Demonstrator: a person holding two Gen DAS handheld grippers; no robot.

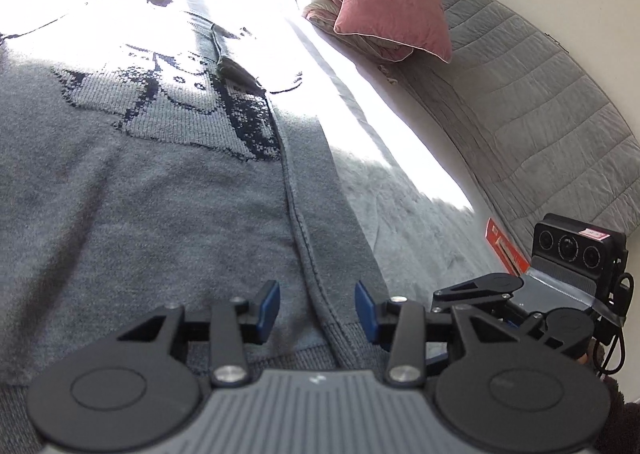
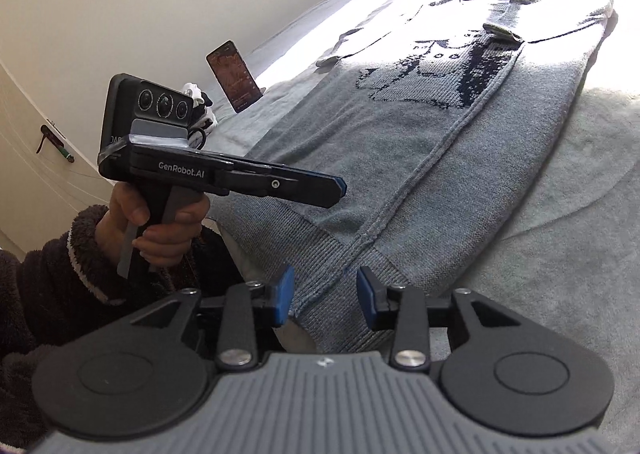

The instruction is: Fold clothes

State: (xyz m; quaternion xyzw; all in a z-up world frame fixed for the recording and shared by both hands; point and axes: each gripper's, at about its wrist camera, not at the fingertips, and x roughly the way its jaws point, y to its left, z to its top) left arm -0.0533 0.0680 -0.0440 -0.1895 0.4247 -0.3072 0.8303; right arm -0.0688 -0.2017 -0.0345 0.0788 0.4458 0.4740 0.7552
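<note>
Both sets of fingers, left gripper [image 1: 317, 308] and right gripper [image 2: 325, 296], stood open, empty, over sweater [image 1: 160, 189] hem (folded sleeve could slip loose).

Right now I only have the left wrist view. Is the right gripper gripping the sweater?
Observer: No. The right gripper is open, with its blue pads on either side of the grey sweater's ribbed hem and not pressing it.
Operator: Anything else on the bed that I can't see?
Observer: A phone stands propped upright, screen lit, at the edge of the bed.
Operator: Is my left gripper clear of the fabric?
Observer: Seen from the side, the left gripper looks to hang above the sweater, apart from it.
</note>
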